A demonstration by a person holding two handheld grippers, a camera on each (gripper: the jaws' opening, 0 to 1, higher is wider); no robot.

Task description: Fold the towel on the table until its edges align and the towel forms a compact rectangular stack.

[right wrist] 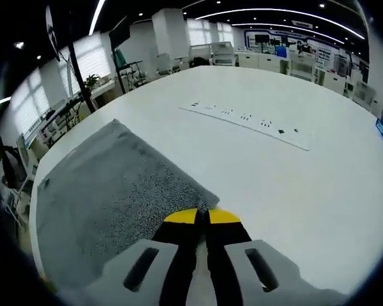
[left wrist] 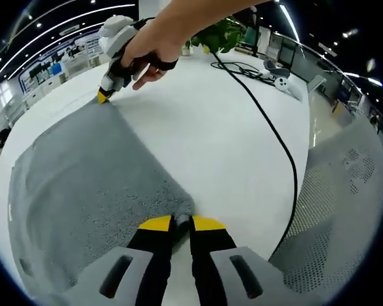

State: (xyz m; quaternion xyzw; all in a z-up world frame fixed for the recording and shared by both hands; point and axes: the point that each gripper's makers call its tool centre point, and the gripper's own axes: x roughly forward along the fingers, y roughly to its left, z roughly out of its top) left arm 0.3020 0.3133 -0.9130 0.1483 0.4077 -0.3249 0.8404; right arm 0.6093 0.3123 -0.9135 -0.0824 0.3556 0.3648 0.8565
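A grey towel (left wrist: 89, 185) lies flat on a white counter (left wrist: 230, 146), spread in what looks like a single layer. In the left gripper view, the left gripper (left wrist: 181, 222) sits at the towel's near corner with its yellow-tipped jaws clenched on the cloth edge. Farther along the same towel edge, the right gripper (left wrist: 103, 95), held in a person's hand (left wrist: 154, 46), is down at the far corner. In the right gripper view that gripper (right wrist: 202, 216) has its jaws closed on a towel (right wrist: 108, 191) corner too (cloth appears pinched between the tips).

Step in hand, as a judgement: both grippers hold two corners of one edge, ready to lift and carry it over to the opposite edge. To do it well, raise both corners together at the same height, keep the edge taut btwn them so it doesn't sag, move in parallel across the towel, and lay the held edge right on the far one before letting go. Uneven lift would skew the fold.

Orientation: in the left gripper view, the held edge runs from the near corner away to the far corner, and the towel spreads leftward from it. Which axis is longer can't be told w/ the fisheye. A black cable (left wrist: 268, 127) lies on the counter to the right, well apart from the towel.
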